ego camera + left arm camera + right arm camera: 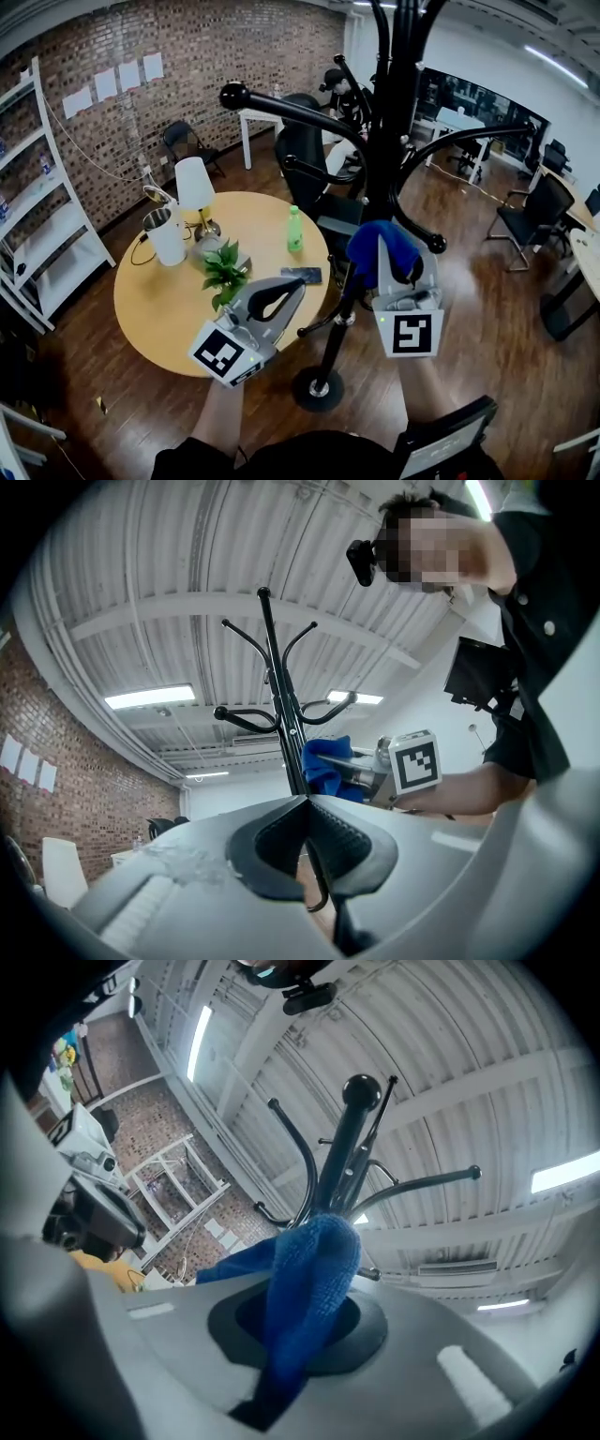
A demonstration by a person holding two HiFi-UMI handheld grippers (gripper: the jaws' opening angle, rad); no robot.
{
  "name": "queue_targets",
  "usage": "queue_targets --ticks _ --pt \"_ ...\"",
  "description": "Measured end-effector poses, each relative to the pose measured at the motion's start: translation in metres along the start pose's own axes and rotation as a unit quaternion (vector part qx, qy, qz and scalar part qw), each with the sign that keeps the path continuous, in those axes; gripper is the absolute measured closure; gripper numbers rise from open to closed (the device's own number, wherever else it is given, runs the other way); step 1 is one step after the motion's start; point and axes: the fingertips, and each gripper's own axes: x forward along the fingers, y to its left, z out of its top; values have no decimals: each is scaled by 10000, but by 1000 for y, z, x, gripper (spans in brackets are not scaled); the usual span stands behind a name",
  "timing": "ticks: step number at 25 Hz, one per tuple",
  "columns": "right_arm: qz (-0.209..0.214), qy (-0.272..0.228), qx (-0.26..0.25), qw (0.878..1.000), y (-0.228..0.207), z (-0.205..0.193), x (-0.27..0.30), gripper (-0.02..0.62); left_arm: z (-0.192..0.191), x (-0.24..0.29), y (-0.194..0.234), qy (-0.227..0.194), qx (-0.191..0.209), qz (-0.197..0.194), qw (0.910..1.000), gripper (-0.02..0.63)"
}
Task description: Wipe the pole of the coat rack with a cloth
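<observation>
The right gripper (pixel 397 274) clamps a blue terry cloth (pixel 373 246) right at the black metal coat-rack pole (pixel 390 122). The left gripper (pixel 292 291) hangs nearby, jaws together, empty.

One black metal coat rack (pixel 386 141), one blue fluffy cloth (pixel 370 248), one round wooden table (pixel 159 300), one green plastic bottle (pixel 294 230) and one white-shaded lamp (pixel 194 183) are counted.

To your left runs a red-brown brick wall (pixel 206 47) with white paper sheets (pixel 127 75) on it, and a white metal shelving unit (pixel 42 202) stands near it. A round light-wood table (pixel 155 305) sits on the dark wooden plank floor (pixel 469 319). On it are a white table lamp (pixel 194 183), a green plastic bottle (pixel 294 230) and a small leafy potted plant (pixel 223 272). A black office chair (pixel 544 202) stands to your right. Overhead, a long fluorescent strip light (pixel 150 697) glows on the white ribbed ceiling (pixel 141 574).
</observation>
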Motion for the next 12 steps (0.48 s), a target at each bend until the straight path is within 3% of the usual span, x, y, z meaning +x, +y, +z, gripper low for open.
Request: queue_targets --ticks 9,12 --pt "375 945 -715 9922 34 -54 -29 572 -16 11 5 -8 -215 -325 9992 603" --pt "204 660 -312 9971 32 -44 -29 574 -17 24 5 67 -164 -451 9988 603"
